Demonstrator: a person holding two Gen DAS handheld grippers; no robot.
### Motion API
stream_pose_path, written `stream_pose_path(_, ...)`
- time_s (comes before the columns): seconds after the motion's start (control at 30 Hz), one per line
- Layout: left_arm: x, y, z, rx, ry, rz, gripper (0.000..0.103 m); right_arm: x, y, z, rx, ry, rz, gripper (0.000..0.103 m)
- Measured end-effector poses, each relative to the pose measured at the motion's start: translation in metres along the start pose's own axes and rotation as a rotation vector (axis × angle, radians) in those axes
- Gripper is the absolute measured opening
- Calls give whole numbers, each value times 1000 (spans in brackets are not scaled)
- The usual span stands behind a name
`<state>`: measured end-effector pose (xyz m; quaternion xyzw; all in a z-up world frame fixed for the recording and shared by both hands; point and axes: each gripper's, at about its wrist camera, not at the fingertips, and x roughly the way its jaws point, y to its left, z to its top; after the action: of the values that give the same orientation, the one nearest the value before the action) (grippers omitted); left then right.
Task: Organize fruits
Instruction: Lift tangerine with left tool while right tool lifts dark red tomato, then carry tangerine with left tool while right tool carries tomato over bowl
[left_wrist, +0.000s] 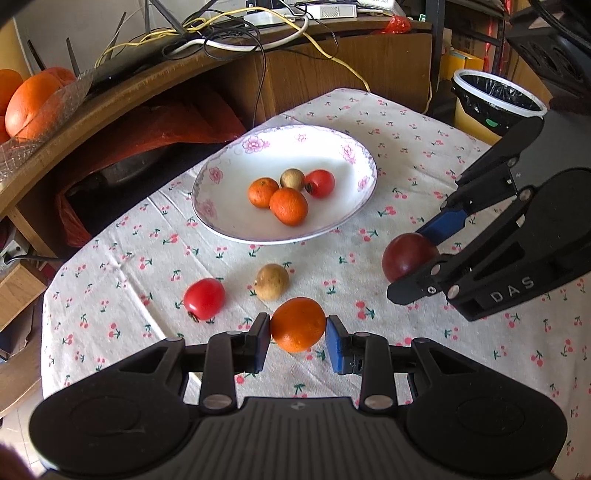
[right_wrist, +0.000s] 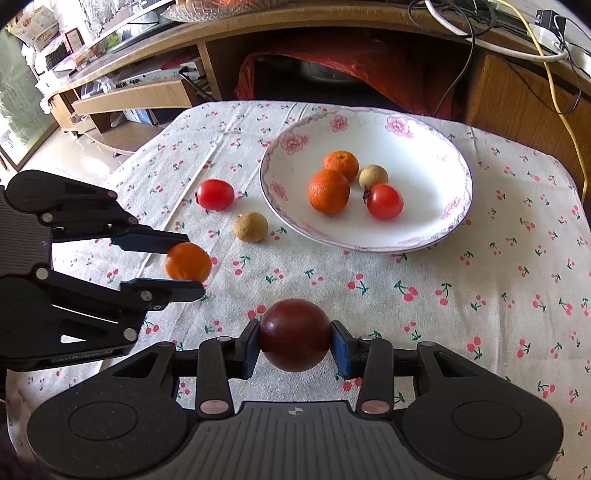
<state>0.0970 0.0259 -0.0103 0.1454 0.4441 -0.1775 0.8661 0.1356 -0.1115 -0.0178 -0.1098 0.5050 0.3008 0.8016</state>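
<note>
1. We hold two fruits at once over the cherry-print tablecloth (left_wrist: 388, 147): the left gripper (left_wrist: 298, 328) is closed on a small orange (left_wrist: 298, 324), its blue pads pressed to either side of the fruit, low over the near part of the cloth.

2. The right gripper (right_wrist: 294, 341) is clamped on a dark red plum (right_wrist: 294, 334), likewise pinched between both pads and carried near the table's front edge.

3. The flowered plate (right_wrist: 436, 122) sits farther back and already carries four fruits: two oranges (right_wrist: 328, 191), a cherry tomato (right_wrist: 385, 201) and a tan longan (right_wrist: 373, 176), bunched near its middle.

4. Two pieces lie loose on the cloth between us and the plate: a second tomato (left_wrist: 204, 298) and a second longan (left_wrist: 272, 281), close together but apart.

5. We judge this the carrying step, roughly halfway through the sorting, with both grasps apparently made and neither fruit delivered.

6. The next move calls for bringing each fruit over the plate's bare white floor, low, then opening, so that round fruit does not roll off or knock the cluster. The two grippers should approach in turn to avoid crowding.
</note>
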Motion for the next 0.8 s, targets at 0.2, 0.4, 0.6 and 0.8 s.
stream_pose_path(0.2,-1,-1,8,7,-16,5,41,-3,1,2,2,-11,0,35)
stream_pose_path(0.4,-3,-3,17,11,-35,7,41,-7,2,6,5,-32,-1,35)
stream_pose_path(0.6,-4,-4,24,12,-48,8,41,-12,2,10,5,-52,-4,35)
stream_pose_path(0.8,-4,-5,28,17,-55,13,41,-15,0,11,18,-64,-12,36)
